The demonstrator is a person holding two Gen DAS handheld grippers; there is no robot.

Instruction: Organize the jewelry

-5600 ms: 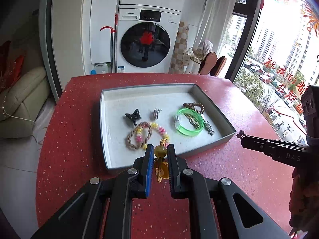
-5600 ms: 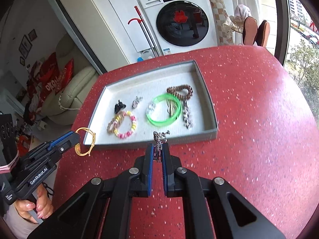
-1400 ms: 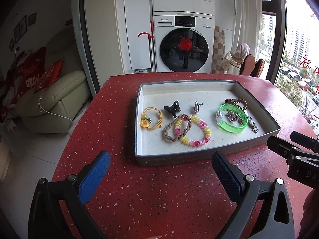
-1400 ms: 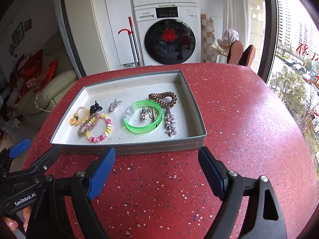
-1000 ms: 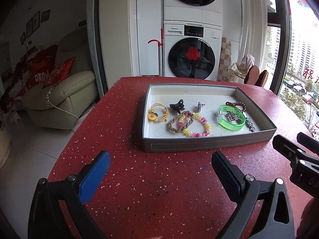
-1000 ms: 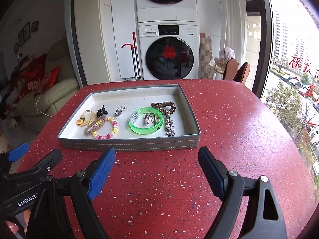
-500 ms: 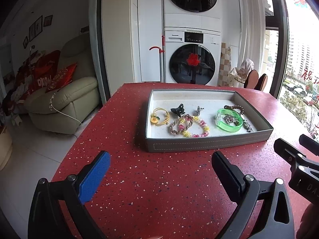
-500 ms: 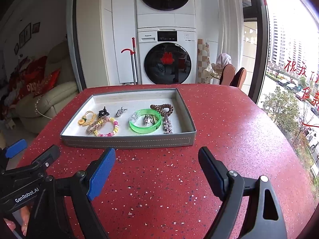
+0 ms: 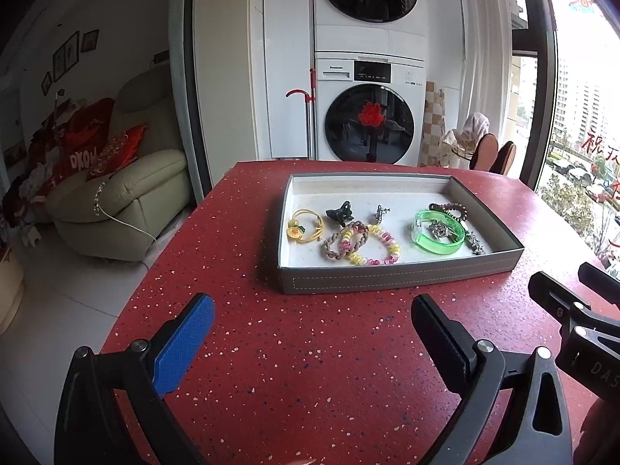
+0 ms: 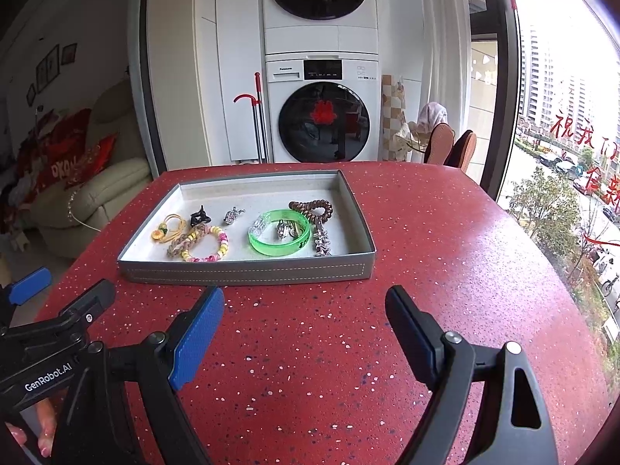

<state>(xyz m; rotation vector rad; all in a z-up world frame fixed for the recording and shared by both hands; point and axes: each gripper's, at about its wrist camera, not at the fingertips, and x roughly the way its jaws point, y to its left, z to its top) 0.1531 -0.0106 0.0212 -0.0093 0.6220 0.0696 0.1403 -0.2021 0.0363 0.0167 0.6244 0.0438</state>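
A grey tray [image 9: 399, 282] [image 10: 248, 270] stands on the red table. In it lie a yellow flower hair tie [image 9: 304, 226], a black clip [image 9: 340, 211], a braided and a beaded bracelet [image 9: 362, 244], a small silver piece [image 9: 382, 211], a green bangle [image 9: 438, 232] [image 10: 279, 232] with earrings inside, a brown coil tie [image 10: 312, 207] and a star clip [image 10: 321, 246]. My left gripper [image 9: 312, 323] is open and empty, held back in front of the tray. My right gripper [image 10: 306, 314] is open and empty too, also short of the tray's front wall.
The red speckled table [image 9: 310, 368] [image 10: 445, 271] ends at a rounded edge on the left, with a beige sofa [image 9: 120, 201] beyond. Stacked washing machines [image 10: 321, 116] and a red-handled mop [image 10: 255, 128] stand behind the table. A window [image 10: 562, 116] is on the right.
Both grippers let go of the hair tie and earring, which now lie in the tray. Over the last second both open grippers drew back and lowered; the tray looks farther off.
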